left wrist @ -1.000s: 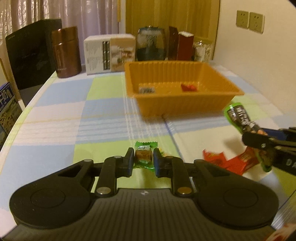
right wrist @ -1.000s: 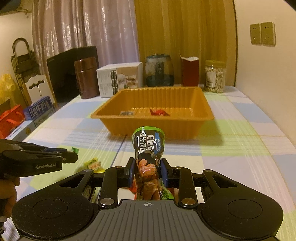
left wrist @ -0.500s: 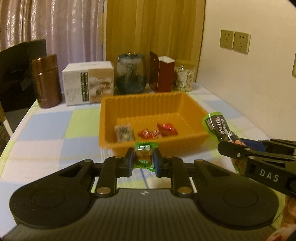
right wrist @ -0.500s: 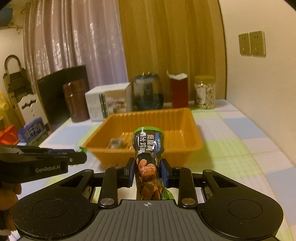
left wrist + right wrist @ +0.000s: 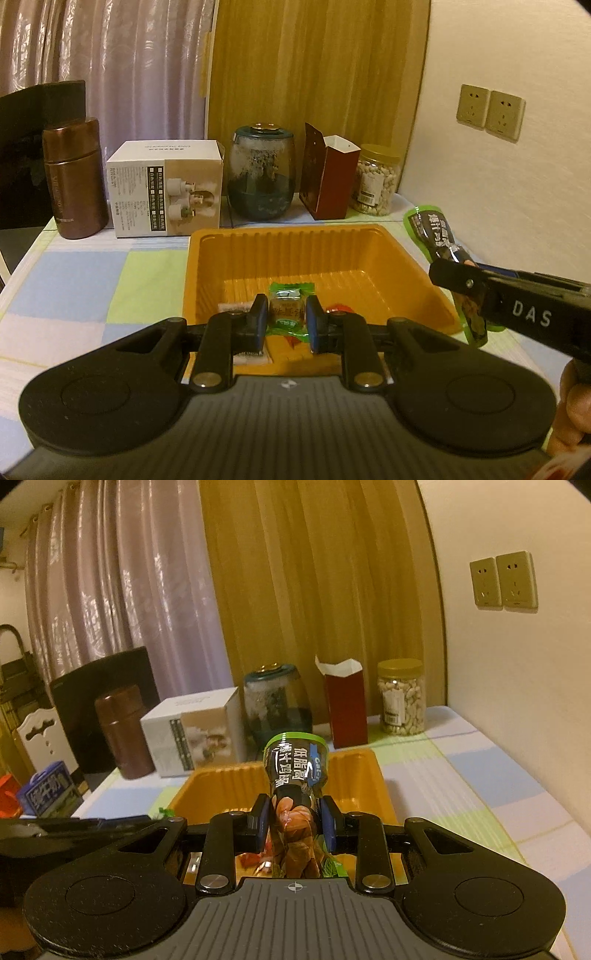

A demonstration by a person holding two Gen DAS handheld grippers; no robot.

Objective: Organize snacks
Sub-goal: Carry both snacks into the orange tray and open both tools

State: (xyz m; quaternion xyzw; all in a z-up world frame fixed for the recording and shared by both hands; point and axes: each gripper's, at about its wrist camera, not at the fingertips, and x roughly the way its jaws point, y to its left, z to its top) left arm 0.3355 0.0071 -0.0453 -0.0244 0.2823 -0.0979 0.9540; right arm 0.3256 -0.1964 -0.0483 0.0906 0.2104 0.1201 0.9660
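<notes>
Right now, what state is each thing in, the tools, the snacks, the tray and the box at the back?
Left tool: shut on green candy, over the tray.
Right tool: shut on snack pouch.
Orange tray: holds a few wrapped snacks.
Red carton: upright, top flap open.
Nut jar: lid on.

orange tray (image 5: 373, 240) open above, boxes (image 5: 166, 192) and jars (image 5: 262, 173) crowding behind

Both wrist views look forward along their fingers, close above the orange tray (image 5: 207, 258) (image 5: 373, 775), toward the table's far edge; both share the tray and back-row jars
</notes>
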